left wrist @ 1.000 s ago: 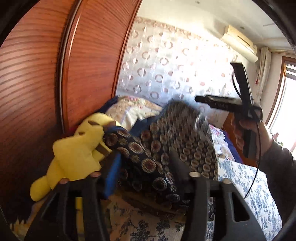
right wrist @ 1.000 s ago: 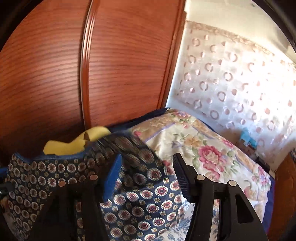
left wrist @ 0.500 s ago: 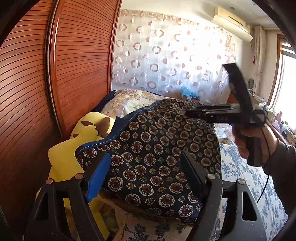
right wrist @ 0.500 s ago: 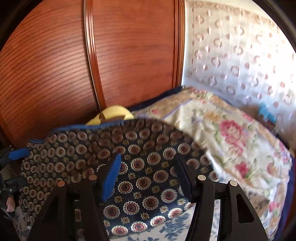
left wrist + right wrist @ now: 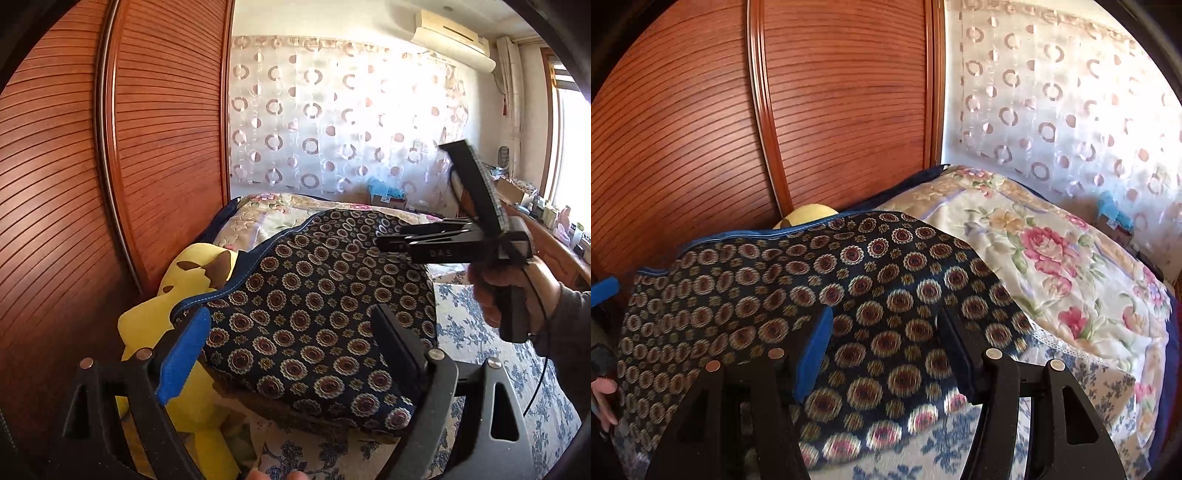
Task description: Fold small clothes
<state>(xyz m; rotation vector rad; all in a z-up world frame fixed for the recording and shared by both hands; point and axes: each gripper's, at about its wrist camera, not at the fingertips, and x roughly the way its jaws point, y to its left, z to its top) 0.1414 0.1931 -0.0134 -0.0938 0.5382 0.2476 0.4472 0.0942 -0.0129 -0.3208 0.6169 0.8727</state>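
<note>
A dark navy garment with round medallion print (image 5: 317, 317) lies spread over the bed and a yellow plush toy (image 5: 173, 295); it also fills the right wrist view (image 5: 812, 295). My left gripper (image 5: 291, 347) is open, hovering just above the garment's near edge. My right gripper (image 5: 886, 332) is open over the cloth, holding nothing; it shows in the left wrist view (image 5: 388, 242) above the garment's far right side.
A slatted wooden wardrobe (image 5: 110, 166) stands close on the left. A floral quilt (image 5: 1052, 258) lies behind the garment, on a blue floral sheet (image 5: 491, 362). A sheer curtain (image 5: 332, 129) hangs at the back. A cluttered ledge (image 5: 546, 221) runs at far right.
The garment was held up and bunched a second ago; now it lies spread flat over the bed and plush toy. Both grippers have let go and drawn back slightly.
</note>
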